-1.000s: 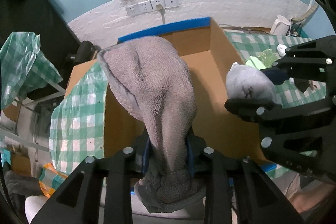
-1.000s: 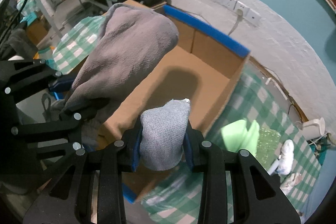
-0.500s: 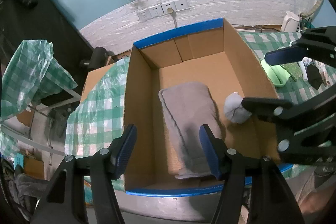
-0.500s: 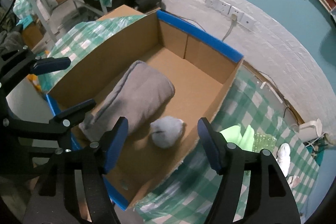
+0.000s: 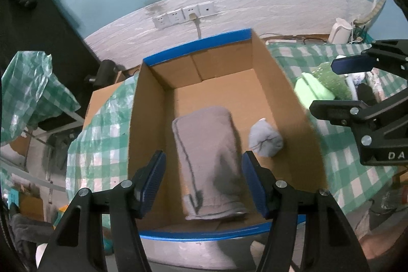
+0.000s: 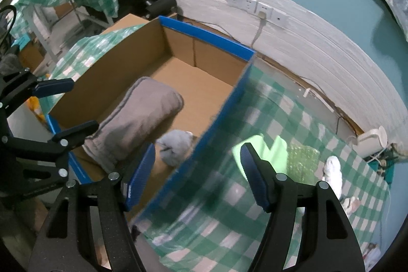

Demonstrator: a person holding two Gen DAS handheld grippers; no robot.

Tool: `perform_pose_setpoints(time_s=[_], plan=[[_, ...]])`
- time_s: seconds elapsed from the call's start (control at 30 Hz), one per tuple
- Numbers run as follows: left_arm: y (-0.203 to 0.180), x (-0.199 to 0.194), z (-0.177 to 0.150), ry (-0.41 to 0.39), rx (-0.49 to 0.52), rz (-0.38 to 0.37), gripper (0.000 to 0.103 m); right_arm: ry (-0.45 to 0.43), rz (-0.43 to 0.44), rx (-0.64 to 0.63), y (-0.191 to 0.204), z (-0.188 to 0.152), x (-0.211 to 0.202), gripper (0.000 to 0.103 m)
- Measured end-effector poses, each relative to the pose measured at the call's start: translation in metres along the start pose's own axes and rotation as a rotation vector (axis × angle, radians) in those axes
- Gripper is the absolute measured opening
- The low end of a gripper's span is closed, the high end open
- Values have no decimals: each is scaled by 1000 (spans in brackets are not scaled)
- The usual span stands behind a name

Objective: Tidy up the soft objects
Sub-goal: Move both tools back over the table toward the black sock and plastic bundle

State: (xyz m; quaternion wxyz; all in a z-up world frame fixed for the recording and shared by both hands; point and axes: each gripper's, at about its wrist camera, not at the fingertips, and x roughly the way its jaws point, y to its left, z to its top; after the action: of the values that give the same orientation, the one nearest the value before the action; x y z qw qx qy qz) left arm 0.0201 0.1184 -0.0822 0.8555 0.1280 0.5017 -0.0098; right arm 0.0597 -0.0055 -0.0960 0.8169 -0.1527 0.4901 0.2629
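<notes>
The left tongs [image 5: 203,181] hung with jaws spread and empty above a blue-edged cardboard box [image 5: 288,103], having just been opening. On the box floor lay a folded grey towel [image 5: 209,157], with a balled light-grey sock [image 5: 265,140] just beside it to the right. The right tongs [image 5: 339,86] stood open over the green-checked bench [image 5: 339,170], near a pale green cloth [image 5: 312,91].
</notes>
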Motion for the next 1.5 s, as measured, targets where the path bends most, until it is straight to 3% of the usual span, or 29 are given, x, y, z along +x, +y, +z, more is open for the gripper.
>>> perform_pose_setpoints(time_s=[0.87,1.5], plan=[[-95,-22,28,-49,142,-89,63,-36,-39,175,-91,-63,-35,71],[-179,-11,51,0,234,-146,66,-27,-159,371,-191,-136,-57,72]])
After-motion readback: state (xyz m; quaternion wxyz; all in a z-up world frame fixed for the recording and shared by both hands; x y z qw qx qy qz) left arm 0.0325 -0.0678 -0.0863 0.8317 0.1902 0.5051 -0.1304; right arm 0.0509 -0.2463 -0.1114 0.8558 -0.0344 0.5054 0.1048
